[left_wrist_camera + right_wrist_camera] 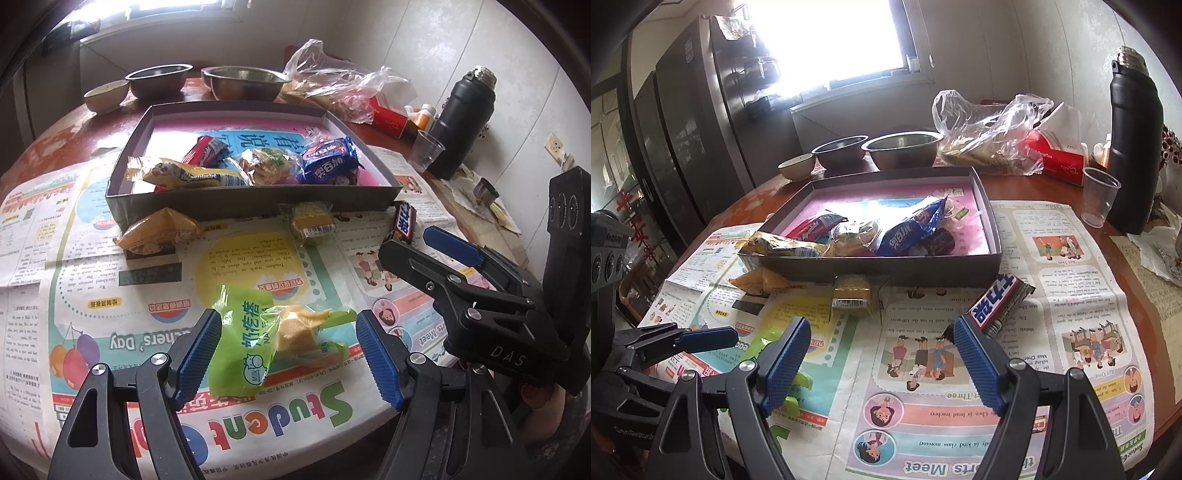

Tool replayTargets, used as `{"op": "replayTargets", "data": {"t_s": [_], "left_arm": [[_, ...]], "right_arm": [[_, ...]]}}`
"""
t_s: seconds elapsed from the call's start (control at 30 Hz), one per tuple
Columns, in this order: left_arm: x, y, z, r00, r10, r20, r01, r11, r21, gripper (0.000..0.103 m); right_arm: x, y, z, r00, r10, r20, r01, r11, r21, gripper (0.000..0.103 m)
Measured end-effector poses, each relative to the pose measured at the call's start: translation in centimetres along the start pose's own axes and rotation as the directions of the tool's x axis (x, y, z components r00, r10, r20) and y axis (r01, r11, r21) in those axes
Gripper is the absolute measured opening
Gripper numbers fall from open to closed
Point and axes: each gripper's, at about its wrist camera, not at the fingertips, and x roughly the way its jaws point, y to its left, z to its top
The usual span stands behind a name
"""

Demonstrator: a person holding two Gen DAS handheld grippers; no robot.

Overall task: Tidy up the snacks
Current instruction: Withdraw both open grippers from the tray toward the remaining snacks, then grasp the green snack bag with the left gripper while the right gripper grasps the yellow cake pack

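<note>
Left wrist view shows several snacks already in the box [255, 206], while four lie in front of it: green milk-candy bag [273, 339] between the left gripper [288, 354]'s apart jaws, Snickers bar [997, 302] beside the right gripper [882, 362]'s empty, apart jaws.

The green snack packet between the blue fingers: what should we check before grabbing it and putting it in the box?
1. Left gripper open: ok.
2. Green snack packet between its pads: ok.
3. Pads not squeezing yet: ok.
4. Right gripper open, empty, off to the side: ok.
5. Box has bare room at the back: ok.
6. Packet sealed: cannot tell.
</note>
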Motion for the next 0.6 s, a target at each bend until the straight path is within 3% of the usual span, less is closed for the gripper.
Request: {"op": "replayTargets", "data": {"t_s": [0.6], "left_arm": [[2.7,-0.3,-0.7,0.998,0.056,-0.035,-0.055,0.998,0.029,0.078]], "right_arm": [[1.7,-1.0,0.0,1.000,0.006,-0.029,-0.006,1.000,0.008,0.079]]}}
